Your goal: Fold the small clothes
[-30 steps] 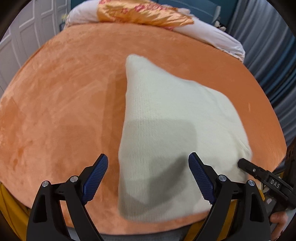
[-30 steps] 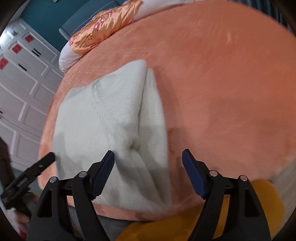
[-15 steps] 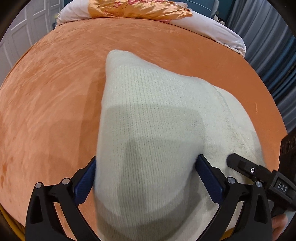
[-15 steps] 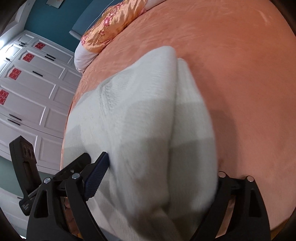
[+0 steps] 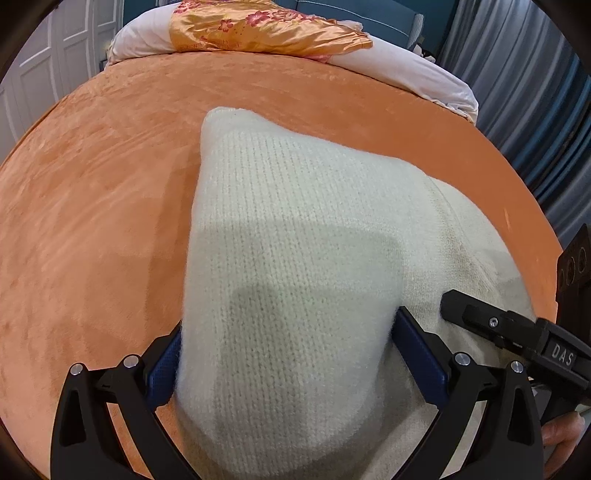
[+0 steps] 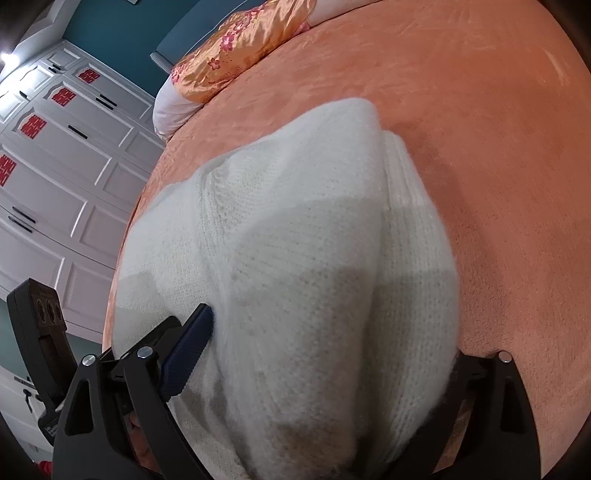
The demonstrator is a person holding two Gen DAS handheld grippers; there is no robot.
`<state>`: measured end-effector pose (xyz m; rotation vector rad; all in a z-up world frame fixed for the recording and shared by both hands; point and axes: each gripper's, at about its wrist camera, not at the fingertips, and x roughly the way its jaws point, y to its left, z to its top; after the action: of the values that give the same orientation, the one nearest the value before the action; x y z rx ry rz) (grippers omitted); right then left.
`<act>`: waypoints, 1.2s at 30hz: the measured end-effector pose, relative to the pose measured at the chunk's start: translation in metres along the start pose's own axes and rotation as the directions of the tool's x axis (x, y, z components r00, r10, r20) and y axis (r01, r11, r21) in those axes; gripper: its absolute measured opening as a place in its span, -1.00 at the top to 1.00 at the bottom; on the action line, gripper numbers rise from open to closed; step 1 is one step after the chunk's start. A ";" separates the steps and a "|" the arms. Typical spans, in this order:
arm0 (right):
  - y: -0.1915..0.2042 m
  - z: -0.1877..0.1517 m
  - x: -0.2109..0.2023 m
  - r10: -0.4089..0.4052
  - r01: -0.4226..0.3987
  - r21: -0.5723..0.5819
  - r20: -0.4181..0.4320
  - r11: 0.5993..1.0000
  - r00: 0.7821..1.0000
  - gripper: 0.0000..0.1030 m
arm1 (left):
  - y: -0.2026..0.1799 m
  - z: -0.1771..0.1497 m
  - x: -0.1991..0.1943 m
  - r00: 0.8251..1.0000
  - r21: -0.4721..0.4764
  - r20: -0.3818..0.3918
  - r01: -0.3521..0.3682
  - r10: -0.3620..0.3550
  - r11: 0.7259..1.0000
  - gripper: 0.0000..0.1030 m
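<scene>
A: Task item?
B: Cream knit sweater (image 5: 295, 266), fuzzy, plain stitch, folded into a thick wedge. Narrow rounded end points toward the pillows, wide end is nearest the cameras. A seam line runs down its right part in the left wrist view.
A: Where is it?
B: Lying on the orange plush bedspread (image 5: 92, 221), near the bed's close edge. In the right wrist view (image 6: 295, 277) a second folded layer shows along the right side.
A: Left gripper (image 5: 288, 354)?
B: Fingers spread wide, blue pads on either side of the sweater's wide end, fabric bulging between them. Not pinched.
A: Right gripper (image 6: 325, 350)?
B: Same, spread apart, straddling the sweater. Left pad (image 6: 188, 350) is visible against the knit; the right pad is hidden by fabric.
A: Surroundings?
B: Orange floral satin pillow (image 5: 266, 29) on a white pillow (image 5: 424, 81) at the far end, white wardrobe (image 6: 55, 166), teal wall, grey-blue curtains (image 5: 535, 110).
</scene>
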<state>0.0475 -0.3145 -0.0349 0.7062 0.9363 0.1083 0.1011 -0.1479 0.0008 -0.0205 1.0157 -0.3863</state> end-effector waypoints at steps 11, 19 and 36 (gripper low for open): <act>0.053 -0.013 -0.071 0.037 -0.036 -0.019 0.044 0.999 0.998 0.35 | 0.026 0.009 -0.060 0.958 -0.068 -0.061 0.276 -0.280 0.959 0.05; 0.110 -0.063 -0.143 0.038 -0.022 -0.120 0.133 0.993 0.990 0.35 | 0.030 -0.024 -0.146 0.935 -0.017 0.021 0.355 -0.355 0.935 0.14; 0.147 0.012 -0.016 -0.101 0.112 -0.081 0.124 0.990 0.987 0.00 | 0.163 0.058 -0.123 0.985 0.005 0.133 -0.110 0.108 0.994 -0.05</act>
<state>0.0777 -0.2126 0.0690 0.5741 0.8472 0.0118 0.1418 0.0343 0.1010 0.0198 0.8786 -0.2873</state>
